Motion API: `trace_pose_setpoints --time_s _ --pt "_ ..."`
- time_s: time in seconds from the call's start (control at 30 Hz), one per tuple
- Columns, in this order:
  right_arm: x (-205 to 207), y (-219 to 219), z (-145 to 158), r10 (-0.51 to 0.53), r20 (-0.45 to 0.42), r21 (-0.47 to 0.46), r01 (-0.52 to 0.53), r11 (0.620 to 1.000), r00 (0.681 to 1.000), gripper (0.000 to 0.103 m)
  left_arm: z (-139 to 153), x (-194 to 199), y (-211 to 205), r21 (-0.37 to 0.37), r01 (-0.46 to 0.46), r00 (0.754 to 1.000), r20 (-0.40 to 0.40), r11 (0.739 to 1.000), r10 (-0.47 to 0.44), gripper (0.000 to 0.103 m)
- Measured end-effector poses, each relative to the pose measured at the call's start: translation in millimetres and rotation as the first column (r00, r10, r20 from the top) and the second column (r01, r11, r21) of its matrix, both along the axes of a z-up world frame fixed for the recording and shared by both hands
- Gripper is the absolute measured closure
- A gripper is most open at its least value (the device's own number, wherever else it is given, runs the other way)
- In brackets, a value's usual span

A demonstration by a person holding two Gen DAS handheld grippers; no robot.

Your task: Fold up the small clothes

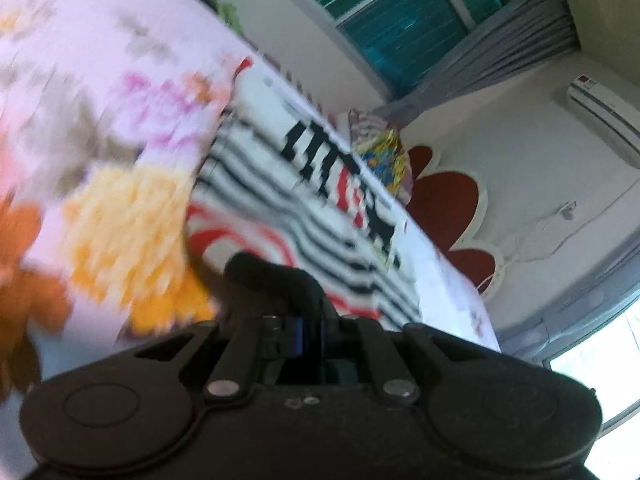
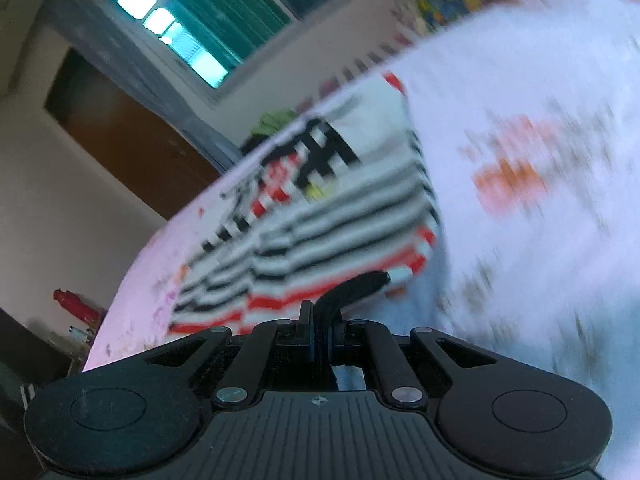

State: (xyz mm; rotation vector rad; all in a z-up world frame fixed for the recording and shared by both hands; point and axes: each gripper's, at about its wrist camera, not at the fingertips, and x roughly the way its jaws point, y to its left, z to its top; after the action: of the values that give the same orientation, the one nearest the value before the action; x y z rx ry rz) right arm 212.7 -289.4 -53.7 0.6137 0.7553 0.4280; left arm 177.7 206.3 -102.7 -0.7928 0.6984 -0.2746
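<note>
Striped garment (image 1: 288,200): small black-and-white banded top with red hem stripes and dark lettering, spread across the floral bed sheet (image 1: 100,128), reaching from the middle of the bed toward its far edge.
Bed sheet: pale pink with big orange and yellow flowers, heavily blurred on one side in both wrist views.
Room behind: green-blinded window (image 1: 400,28) and a wall air conditioner (image 1: 604,116) beyond the bed; not part of the job.
Step in hand: looks like a bottom-edge fold, both corners of the hem taken up together.
Doing it well: carry both corners at the same height and pace, keep the hem taut between them, lay it square to the neckline so the stripes line up.
Left gripper (image 1: 240,270): fingers pinched tight together at the near red hem; cloth is bunched right at the tips, and it appears to be gripped.
Right gripper (image 2: 380,280): narrowed right down too, tips on the red-striped corner at the garment's near edge, a scrap of hem showing past them.
Garment versus tools: lies ahead of and below both grippers, its near edge at their tips.
</note>
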Motion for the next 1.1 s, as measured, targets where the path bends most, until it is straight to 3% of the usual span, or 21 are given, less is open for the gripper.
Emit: trace_pose_setpoints --time_s 0.13,0.3,0.53,0.7,0.8,0.87,0.93,1.0,1.1 --pt "41 6 26 -0.009 0.062 0.007 0.009 1.000 0.998 0.098 25 42 0 0.036 -0.027 0.999 0.035 0.999 0.026 0.097" --pt "132 8 35 -0.043 0.052 0.049 0.041 0.998 0.998 0.098 43 124 5 0.065 -0.057 0.997 0.053 0.996 0.054 0.097" --pt "260 1 13 -0.046 -0.027 0.118 0.048 0.992 0.999 0.098 29 249 6 0.124 -0.071 0.997 -0.004 0.990 0.072 0.097" --pt "338 -2 -28 -0.040 -0.115 0.164 0.058 0.985 0.993 0.098 6 317 10 0.160 -0.040 0.995 -0.082 0.986 0.054 0.096" --pt "367 1 -44 -0.045 -0.094 0.082 0.053 0.995 0.995 0.098 -8 340 15 0.160 -0.059 0.995 -0.069 0.985 0.070 0.079" --pt "375 2 -45 -0.051 -0.047 0.017 0.052 0.999 0.998 0.086 -4 338 24 0.163 -0.152 0.988 0.003 0.975 0.153 0.030" --pt "371 1 -38 -0.073 0.025 -0.043 0.074 0.996 0.997 0.045 3 334 29 0.193 -0.172 0.985 0.060 0.966 0.163 0.028" --pt "360 -5 -31 -0.070 0.114 -0.055 0.077 0.995 0.991 0.029 6 334 27 0.262 -0.124 0.992 0.058 0.957 0.113 0.028" --pt "356 -7 -24 -0.018 0.151 -0.133 0.038 0.990 0.988 0.029 3 341 14 0.405 -0.009 1.000 0.021 0.914 0.000 0.035"
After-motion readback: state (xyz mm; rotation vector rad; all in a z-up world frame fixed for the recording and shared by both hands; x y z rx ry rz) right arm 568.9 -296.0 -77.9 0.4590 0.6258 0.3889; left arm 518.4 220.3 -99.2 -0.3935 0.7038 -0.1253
